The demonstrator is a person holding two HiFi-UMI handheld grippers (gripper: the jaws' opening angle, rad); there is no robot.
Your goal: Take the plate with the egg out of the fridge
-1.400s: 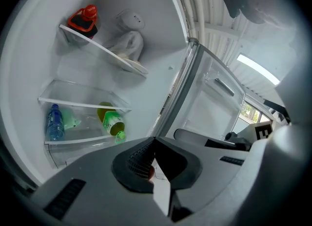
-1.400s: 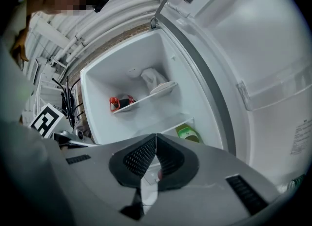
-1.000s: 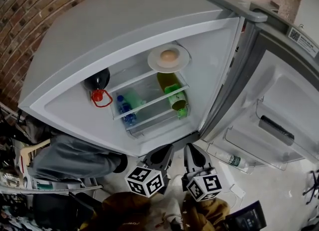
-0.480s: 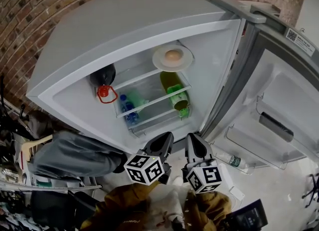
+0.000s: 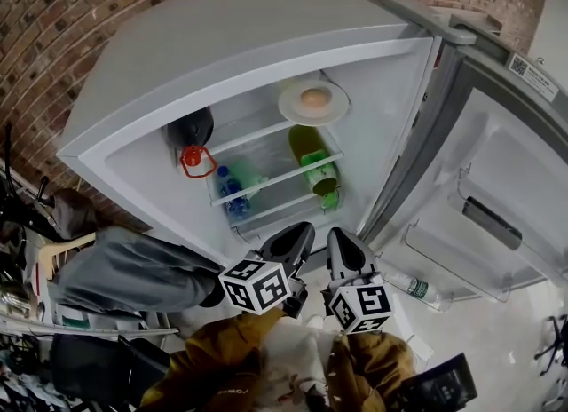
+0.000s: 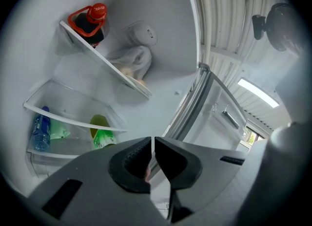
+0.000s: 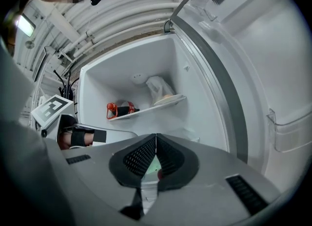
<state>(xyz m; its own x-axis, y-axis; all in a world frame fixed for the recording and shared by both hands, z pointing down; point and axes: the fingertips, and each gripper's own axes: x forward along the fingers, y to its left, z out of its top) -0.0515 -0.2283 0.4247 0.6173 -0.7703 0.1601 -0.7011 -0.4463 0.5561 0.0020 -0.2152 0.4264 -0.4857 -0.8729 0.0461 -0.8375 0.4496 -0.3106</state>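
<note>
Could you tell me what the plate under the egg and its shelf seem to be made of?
The plate: probably glazed ceramic, white and smooth; plastic is possible. The shelf: clear glass or plastic with a white front edge; it looks see-through.

No word or number can be read anywhere. A sticker [image 5: 532, 75] with a square scan code sits on the top edge of the fridge door [image 5: 497, 170]. The left gripper [image 5: 300, 229] and right gripper [image 5: 338, 234] each carry a cube, the left cube [image 5: 256, 284] and right cube [image 5: 359, 306], faced with black-and-white square markers. Print on the green bottle [image 5: 312, 163] and pale lettering on the brown garment [image 5: 235, 393] are too small to make out
</note>
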